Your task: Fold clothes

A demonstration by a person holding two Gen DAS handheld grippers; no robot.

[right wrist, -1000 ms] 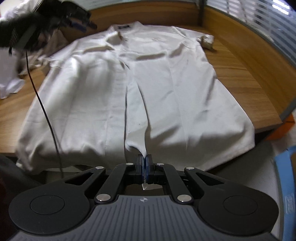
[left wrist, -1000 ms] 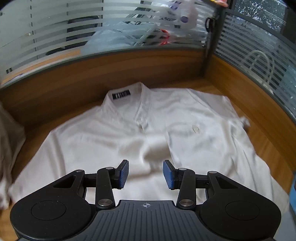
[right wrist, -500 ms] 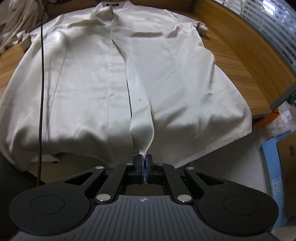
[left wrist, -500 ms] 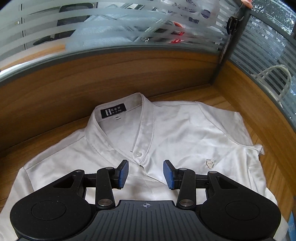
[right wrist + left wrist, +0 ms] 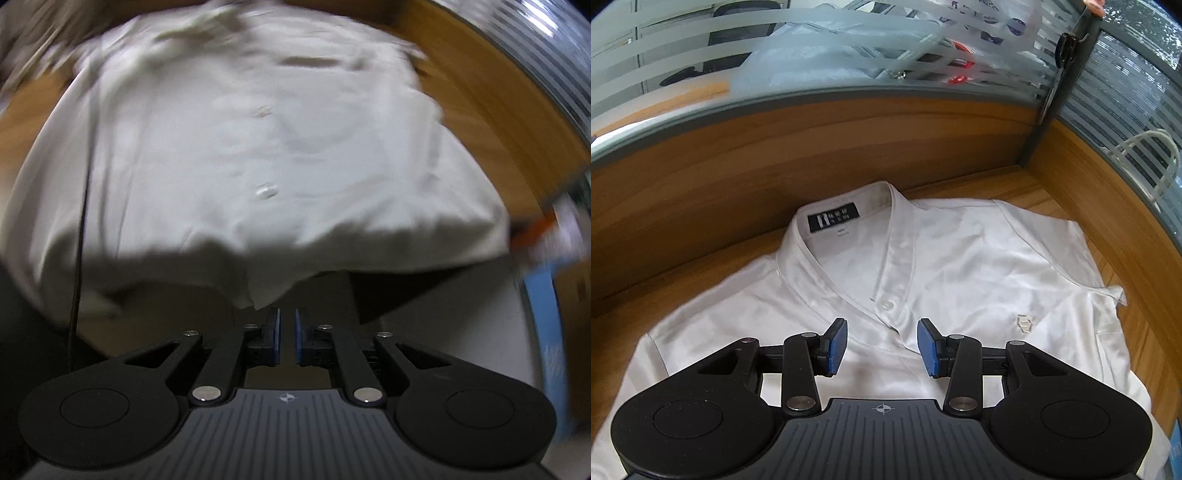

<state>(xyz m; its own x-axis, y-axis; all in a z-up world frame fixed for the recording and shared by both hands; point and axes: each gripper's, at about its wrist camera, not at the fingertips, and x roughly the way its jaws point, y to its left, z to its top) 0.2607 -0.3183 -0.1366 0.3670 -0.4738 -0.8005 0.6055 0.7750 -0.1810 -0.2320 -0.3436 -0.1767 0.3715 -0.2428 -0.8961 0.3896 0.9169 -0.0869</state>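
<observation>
A white button-up shirt (image 5: pixel 979 266) lies flat and face up on the wooden desk (image 5: pixel 1030 188), its collar and black label (image 5: pixel 833 221) towards the back wall. My left gripper (image 5: pixel 882 345) hovers open just below the top button (image 5: pixel 886 304), with nothing between its blue pads. In the blurred right wrist view the shirt (image 5: pixel 277 129) hangs its hem over the desk's front edge. My right gripper (image 5: pixel 287 334) sits just under the hem corner (image 5: pixel 258 295), its pads slightly apart and holding nothing.
A wooden partition (image 5: pixel 812 147) topped by frosted striped glass closes the desk at the back and right. A black cable (image 5: pixel 79 240) runs down across the shirt's left side. More pale cloth lies at the far left (image 5: pixel 22 44). A blue object (image 5: pixel 543 332) stands on the floor.
My right gripper has let go of the placket hem, which has dropped back onto the shirt. The left gripper moved up the shirt towards the collar and stayed open.
</observation>
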